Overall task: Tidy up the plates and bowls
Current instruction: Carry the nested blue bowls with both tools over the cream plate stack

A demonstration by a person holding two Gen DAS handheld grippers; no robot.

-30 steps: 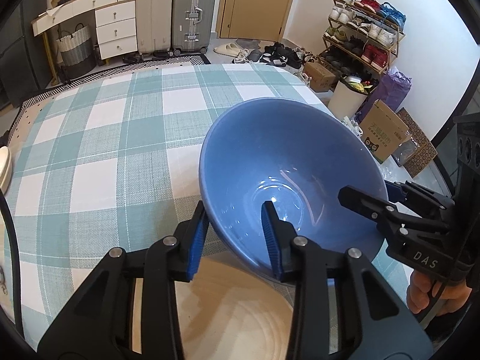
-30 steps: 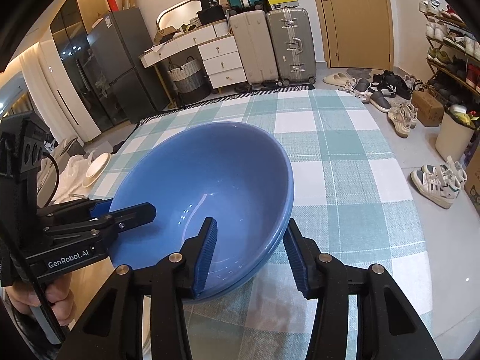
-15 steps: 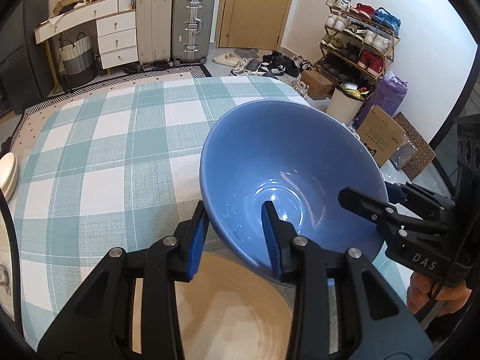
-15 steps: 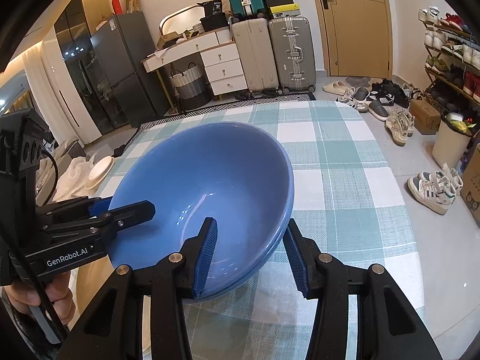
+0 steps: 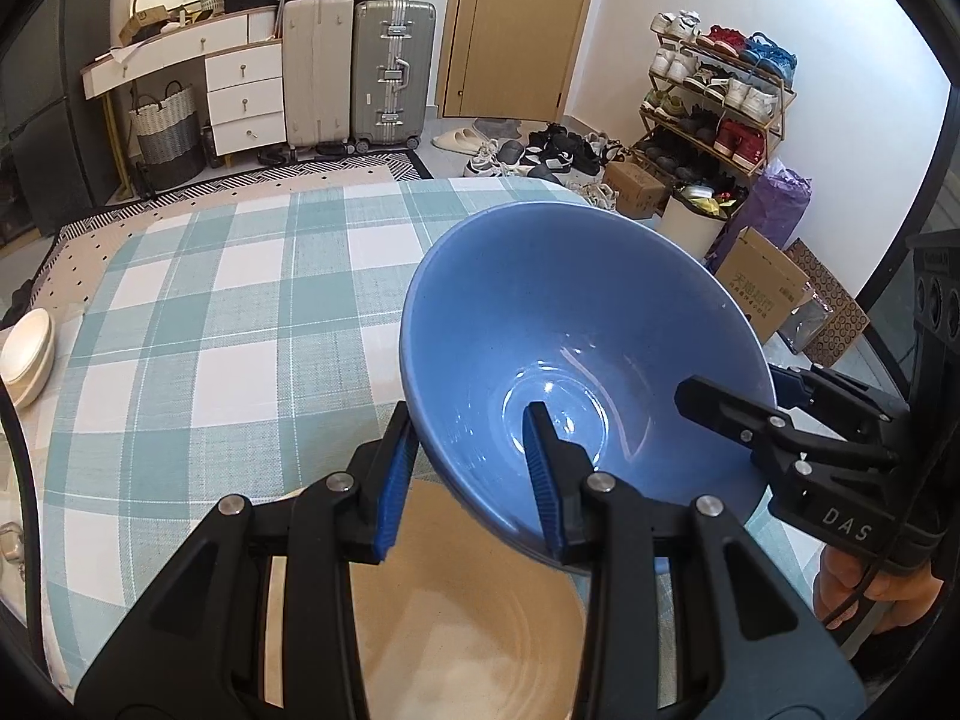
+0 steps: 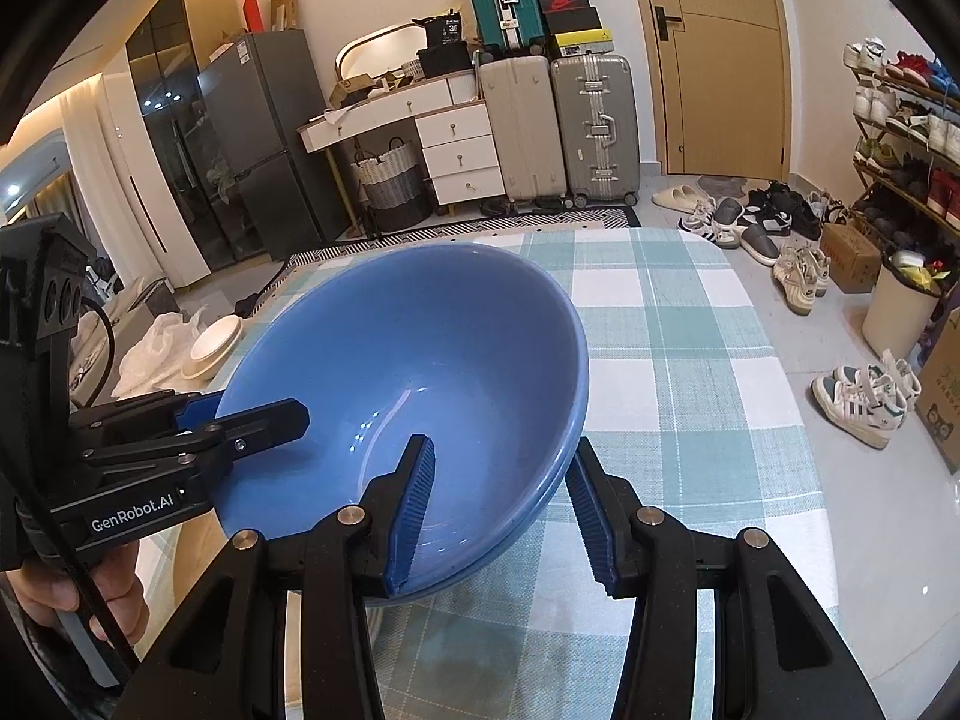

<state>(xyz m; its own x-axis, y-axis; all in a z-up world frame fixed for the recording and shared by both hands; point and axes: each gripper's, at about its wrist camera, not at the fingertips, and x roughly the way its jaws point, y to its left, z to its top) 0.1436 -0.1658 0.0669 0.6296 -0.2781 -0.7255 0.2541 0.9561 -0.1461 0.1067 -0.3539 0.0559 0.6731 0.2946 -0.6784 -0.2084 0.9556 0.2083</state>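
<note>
A large blue bowl (image 5: 576,330) (image 6: 420,348) hangs tilted above the checked tablecloth, held by its rim from two sides. My left gripper (image 5: 468,438) is shut on the near-left rim, one pad inside and one outside; in the right wrist view the left gripper (image 6: 240,420) comes in from the left. My right gripper (image 6: 501,462) is shut on the opposite rim, and in the left wrist view the right gripper (image 5: 726,402) shows at the right. A second blue rim shows just under the bowl's edge. Below lies a wide beige dish (image 5: 468,630).
Stacked white bowls (image 5: 27,354) (image 6: 213,345) sit by the table's left edge. The teal checked table (image 5: 240,330) stretches ahead. On the floor to the right are shoes, a shoe rack (image 5: 720,90), cardboard boxes and a white bin (image 6: 900,312).
Both grippers have risen with the blue bowl in them. The table looks farther below, and more of the beige dish shows under the bowl.
</note>
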